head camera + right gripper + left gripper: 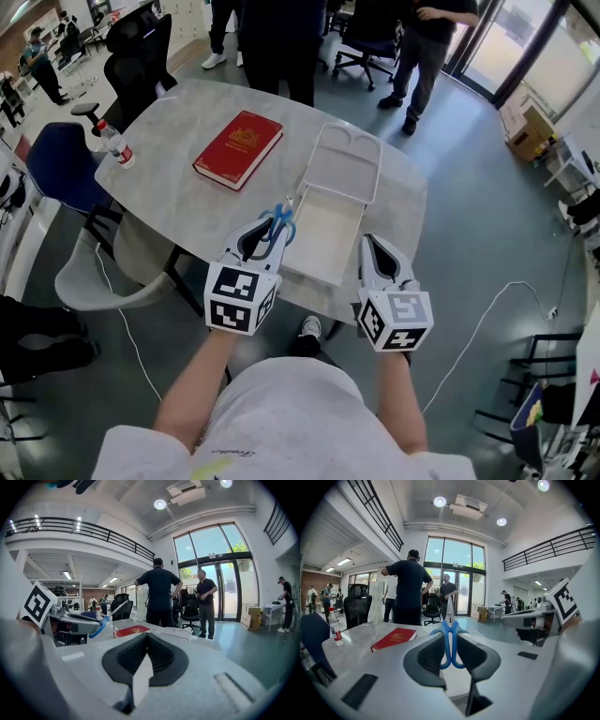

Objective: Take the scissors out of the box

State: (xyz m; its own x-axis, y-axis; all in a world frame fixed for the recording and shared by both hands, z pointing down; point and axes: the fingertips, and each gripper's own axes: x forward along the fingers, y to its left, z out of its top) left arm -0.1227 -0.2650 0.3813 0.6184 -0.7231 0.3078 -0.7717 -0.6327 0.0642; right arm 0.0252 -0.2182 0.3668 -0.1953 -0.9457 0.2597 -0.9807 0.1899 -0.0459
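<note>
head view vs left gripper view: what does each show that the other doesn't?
Head view only: the inside of the open white box, seen from above, and the person's forearms. Left gripper view only: ceiling lights, glass doors, balcony railing. Both: blue scissors clamped in the left gripper, the red book, the water bottle, the right gripper.

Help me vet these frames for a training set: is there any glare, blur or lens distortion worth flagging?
Head view: even light, sharp, table only mildly bowed. Left gripper view: strong fisheye with black corners, ceiling lights blown out, blue scissors reasonably sharp. Right gripper view: same fisheye, balcony railing visibly curved, glass doors bright but not washed out.
</note>
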